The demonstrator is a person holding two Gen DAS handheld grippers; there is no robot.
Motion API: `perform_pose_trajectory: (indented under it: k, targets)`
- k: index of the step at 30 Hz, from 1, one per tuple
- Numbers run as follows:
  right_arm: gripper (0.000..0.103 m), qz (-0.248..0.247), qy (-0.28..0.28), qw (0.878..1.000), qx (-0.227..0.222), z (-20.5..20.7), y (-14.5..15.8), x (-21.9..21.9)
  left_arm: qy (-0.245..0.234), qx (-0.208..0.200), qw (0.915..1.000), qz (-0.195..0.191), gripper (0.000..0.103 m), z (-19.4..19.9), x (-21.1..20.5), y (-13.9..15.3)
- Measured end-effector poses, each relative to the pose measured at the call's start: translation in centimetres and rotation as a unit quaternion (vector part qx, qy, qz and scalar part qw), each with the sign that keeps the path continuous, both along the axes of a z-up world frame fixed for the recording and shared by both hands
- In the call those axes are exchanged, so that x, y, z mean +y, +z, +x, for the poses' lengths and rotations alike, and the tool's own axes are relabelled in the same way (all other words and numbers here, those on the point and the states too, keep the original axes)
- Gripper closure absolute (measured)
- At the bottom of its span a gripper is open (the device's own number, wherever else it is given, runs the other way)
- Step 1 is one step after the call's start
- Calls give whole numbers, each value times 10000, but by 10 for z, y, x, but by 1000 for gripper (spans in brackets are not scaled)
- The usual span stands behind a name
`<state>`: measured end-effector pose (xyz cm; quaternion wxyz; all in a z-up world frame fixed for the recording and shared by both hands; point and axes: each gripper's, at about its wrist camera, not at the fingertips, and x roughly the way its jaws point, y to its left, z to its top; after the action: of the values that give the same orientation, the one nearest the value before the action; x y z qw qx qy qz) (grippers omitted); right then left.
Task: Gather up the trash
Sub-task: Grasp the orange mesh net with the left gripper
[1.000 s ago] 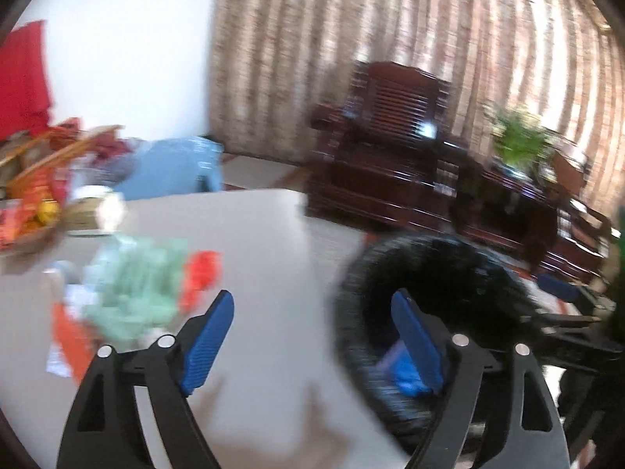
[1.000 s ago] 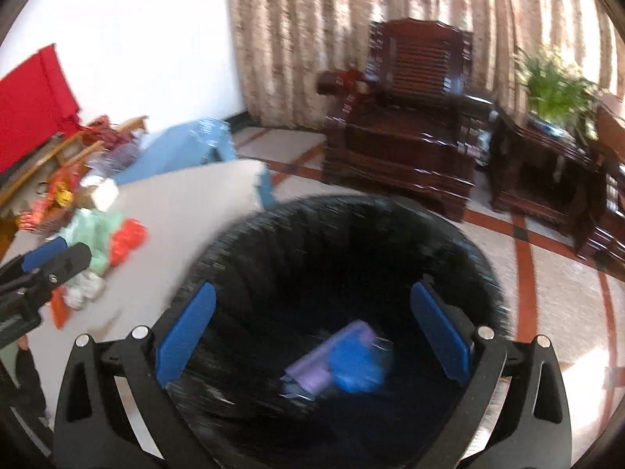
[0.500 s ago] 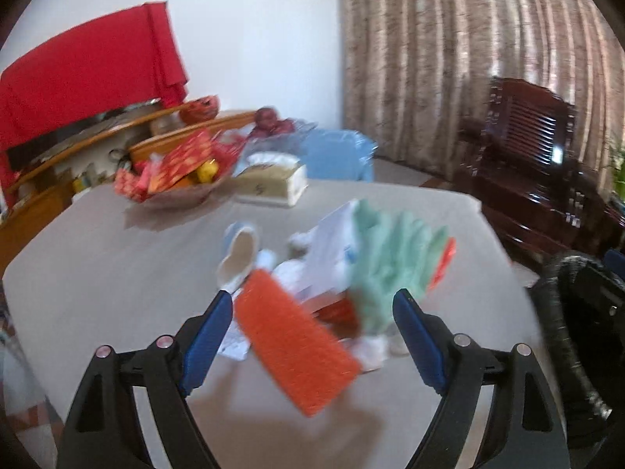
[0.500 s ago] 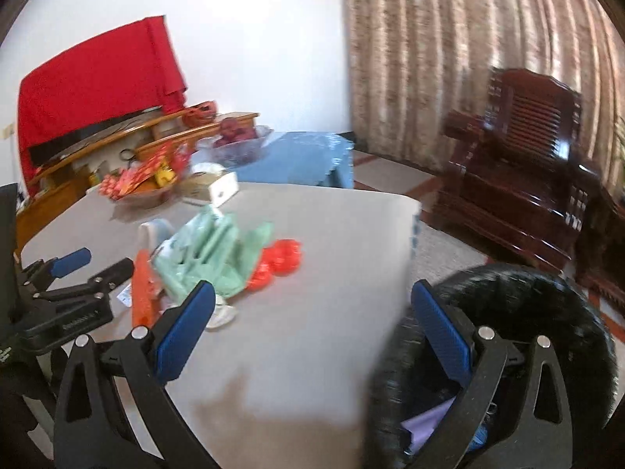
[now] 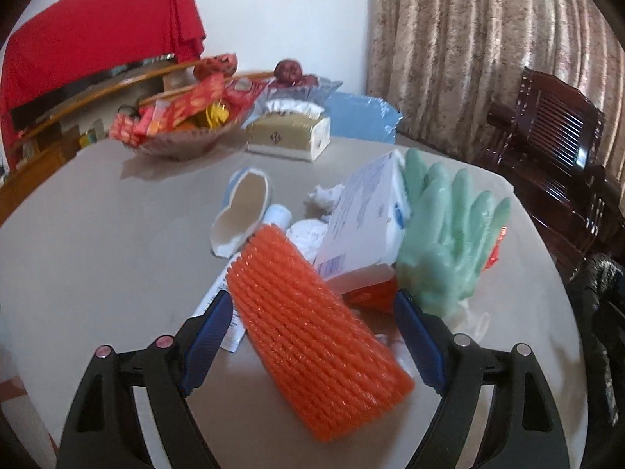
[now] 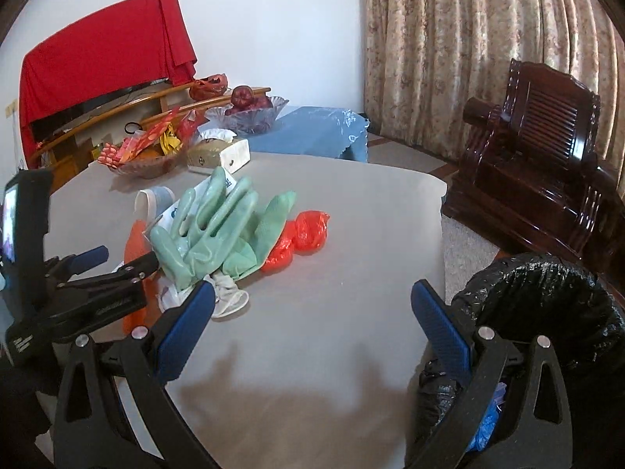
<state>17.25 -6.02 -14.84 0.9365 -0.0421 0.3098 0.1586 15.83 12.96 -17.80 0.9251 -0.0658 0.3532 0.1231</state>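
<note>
Your left gripper [image 5: 310, 334] stands wide open with the orange brush [image 5: 312, 336] lying between its fingers; neither pad seems to press on it, though the near end is hard to judge through the fisheye. Your right gripper [image 6: 312, 314] is also wide open and holds nothing, over bare counter [image 6: 332, 312].

The trash sits bunched toward the counter's left half: brush, white box [image 5: 363, 222], green gloves [image 5: 449, 234], red bag [image 6: 300, 238], crumpled tissue [image 5: 322, 199] and a slipper [image 5: 242, 211], mostly touching or overlapping. To the right of the pile the counter is open up to its curved right edge. The bin [image 6: 547, 312] with its black liner stands just past that edge, below counter level, near your right gripper's right finger. At the far edge sit a basket [image 5: 175, 140] and a tissue box [image 5: 289, 133], well apart from the pile.

A second ago both grippers looked at the bin, the right one straight into it. Both views have since swung left to the counter, the bin has slid to the right margin, and the brush has come between the left fingers. Both openings look unchanged.
</note>
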Motion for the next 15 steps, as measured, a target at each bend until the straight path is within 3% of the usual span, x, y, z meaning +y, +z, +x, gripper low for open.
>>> perform_pose_trajectory:
  k: [2, 4, 8, 12, 15]
  targets:
    - [5, -25, 18, 10000, 14, 2, -2, 2, 59, 71, 9999, -103, 24, 3, 5, -5]
    - [5, -29, 45, 10000, 34, 3, -4, 3, 37, 129, 9995, -284, 34, 4, 9, -8]
    - [6, -20, 136, 9999, 89, 5, -7, 9, -82, 116, 9988, -477, 68, -2, 16, -9]
    - [6, 28, 267, 9996, 95, 6, -7, 21, -112, 31, 9982, -583, 87, -11, 24, -4]
    - [6, 120, 353, 9993, 95, 7, -6, 29, -153, -32, 9983, -557, 91, -17, 29, 2]
